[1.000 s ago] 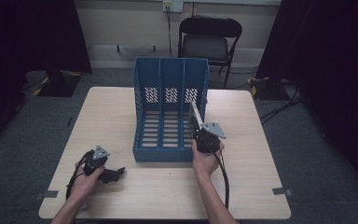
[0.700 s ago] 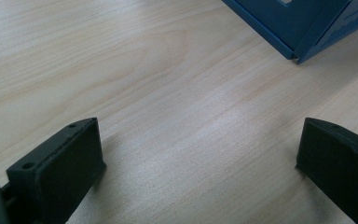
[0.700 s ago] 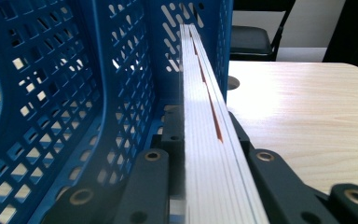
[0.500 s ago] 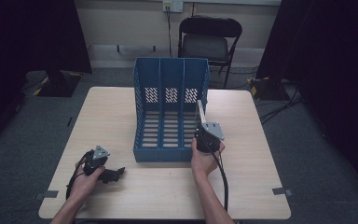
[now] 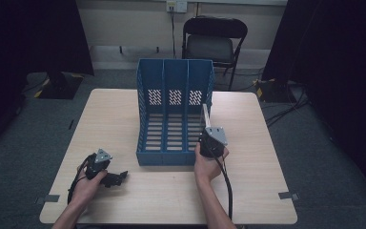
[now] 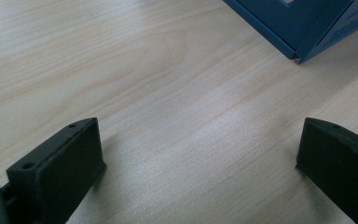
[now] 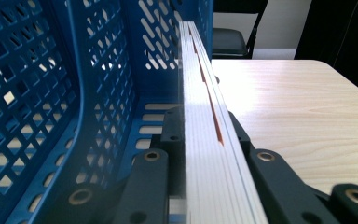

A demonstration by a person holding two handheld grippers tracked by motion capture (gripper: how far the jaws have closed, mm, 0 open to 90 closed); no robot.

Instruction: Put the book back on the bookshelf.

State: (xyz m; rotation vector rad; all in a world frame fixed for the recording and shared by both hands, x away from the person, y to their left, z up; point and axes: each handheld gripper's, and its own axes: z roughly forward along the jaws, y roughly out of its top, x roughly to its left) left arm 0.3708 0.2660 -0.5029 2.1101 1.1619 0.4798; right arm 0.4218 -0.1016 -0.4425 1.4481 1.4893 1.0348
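A thin book (image 7: 200,116), seen edge-on with white pages and an orange streak along its side, is clamped between the jaws of the right gripper (image 5: 211,141), which are closed tight on its near end. It is held upright above the right edge of the blue file rack (image 5: 174,114), just at the rack's right wall, near the rightmost of three compartments. In the right gripper view the book is seen beside the perforated right wall, and whether it is already inside the slot or still over the wall cannot be told.

The step in hand is judged to be the filing of the book into that right compartment. It would be done well if the book were kept vertical and parallel to the dividers, shifted slightly left so the wall is cleared, then lowered until its bottom edge rests on the slatted floor before the grip is released. A tilt would risk catching on the perforations.

The left gripper (image 5: 108,175) rests on the surface (image 5: 124,124) at the near left, its jaws wide apart and holding nothing.
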